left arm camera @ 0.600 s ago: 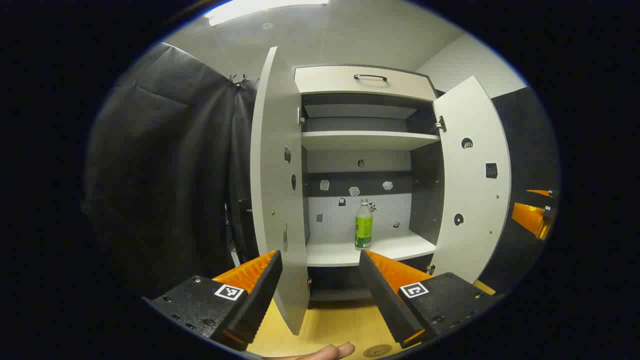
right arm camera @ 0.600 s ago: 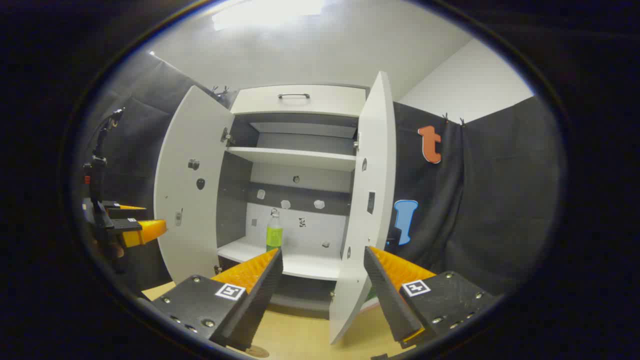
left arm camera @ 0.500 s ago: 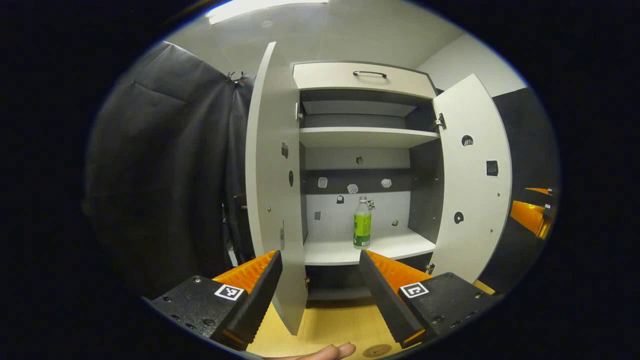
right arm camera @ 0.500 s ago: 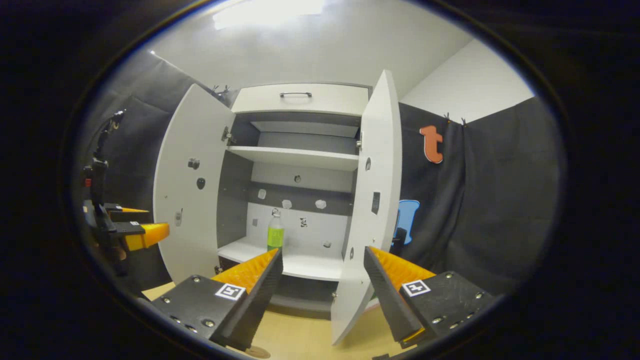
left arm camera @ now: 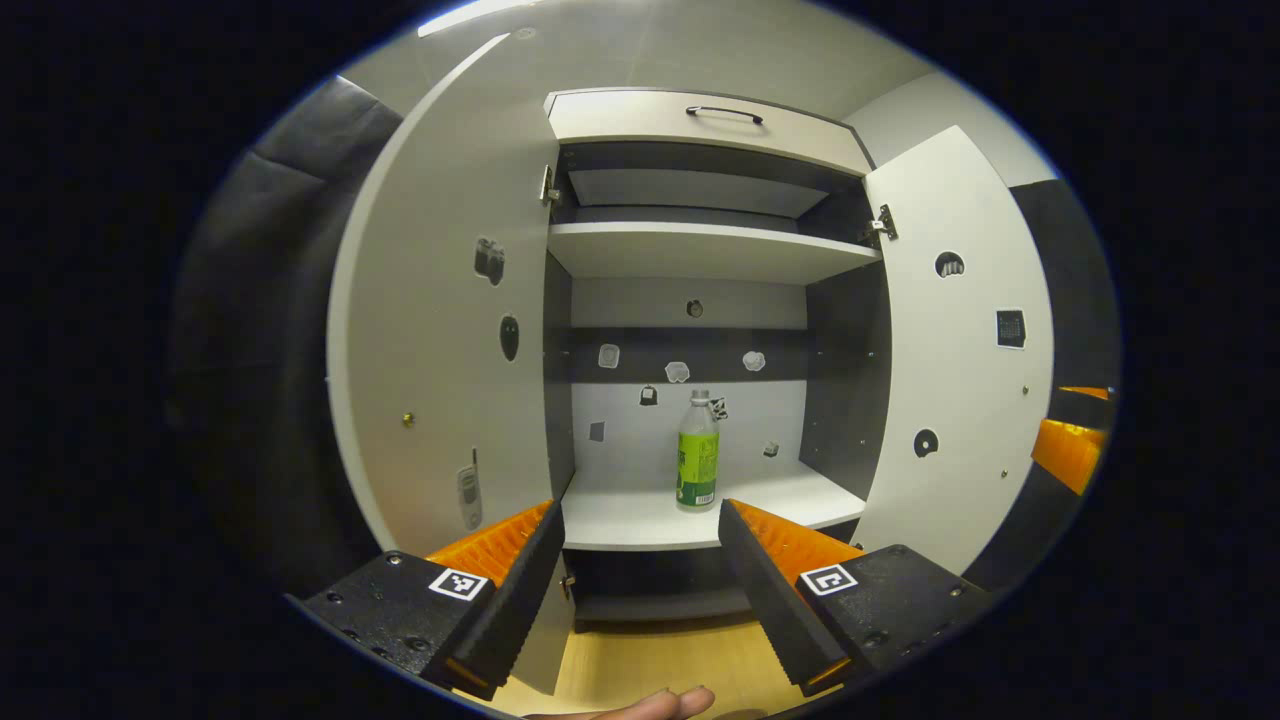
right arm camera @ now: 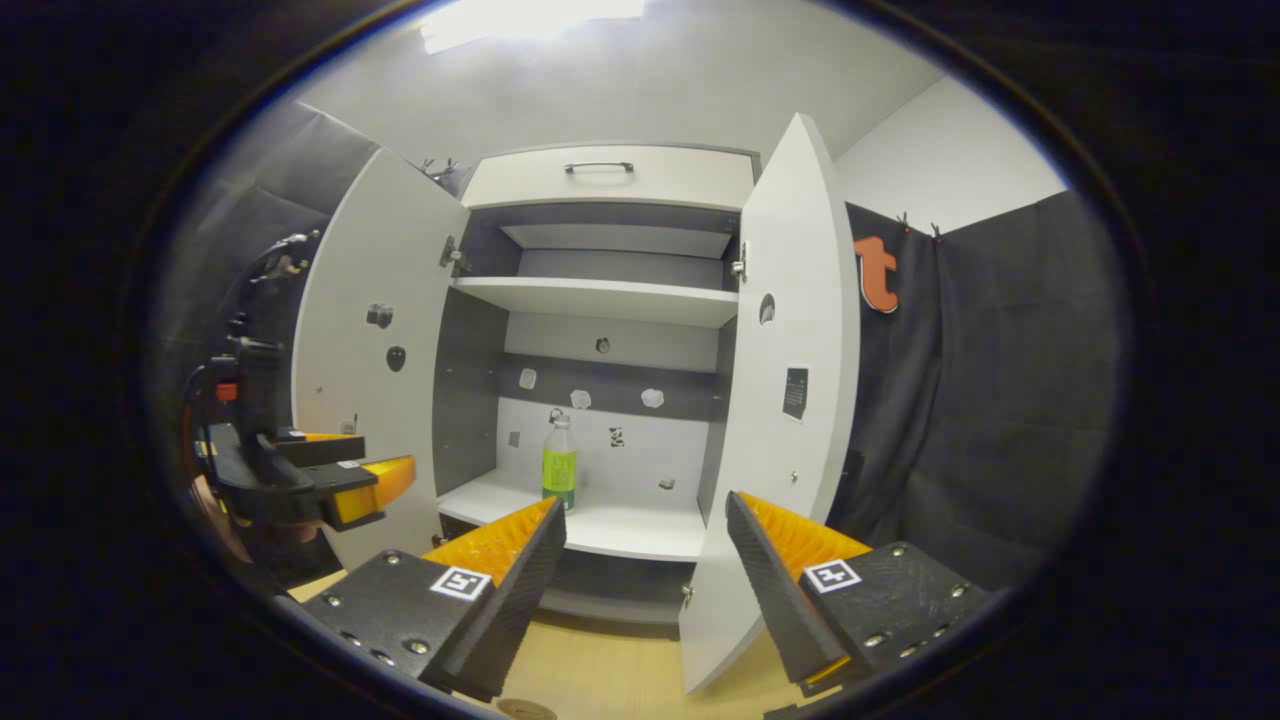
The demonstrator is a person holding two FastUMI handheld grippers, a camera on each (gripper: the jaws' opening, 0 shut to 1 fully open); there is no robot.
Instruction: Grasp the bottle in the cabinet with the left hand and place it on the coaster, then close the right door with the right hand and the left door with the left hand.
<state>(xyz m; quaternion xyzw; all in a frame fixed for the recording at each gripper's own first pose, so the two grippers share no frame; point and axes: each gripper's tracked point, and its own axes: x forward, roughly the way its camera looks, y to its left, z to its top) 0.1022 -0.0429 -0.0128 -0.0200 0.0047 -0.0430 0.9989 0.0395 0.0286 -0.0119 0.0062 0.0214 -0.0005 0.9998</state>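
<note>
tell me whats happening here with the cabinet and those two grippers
A person holds a gripper in each hand in front of a cabinet with both doors open. A green bottle stands on its lower shelf, untouched. The left gripper is open and aimed at the bottle, short of it. The right gripper is open too.

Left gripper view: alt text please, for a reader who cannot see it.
A green bottle stands upright on the lower shelf of an open cabinet, both doors swung wide. The left gripper is open in front, holding nothing.

One bottle (left arm camera: pixel 697 450), two open doors (left arm camera: pixel 445 330) (left arm camera: pixel 960 350) — two grippers (left arm camera: pixel 635 520) (right arm camera: pixel 645 515).
</note>
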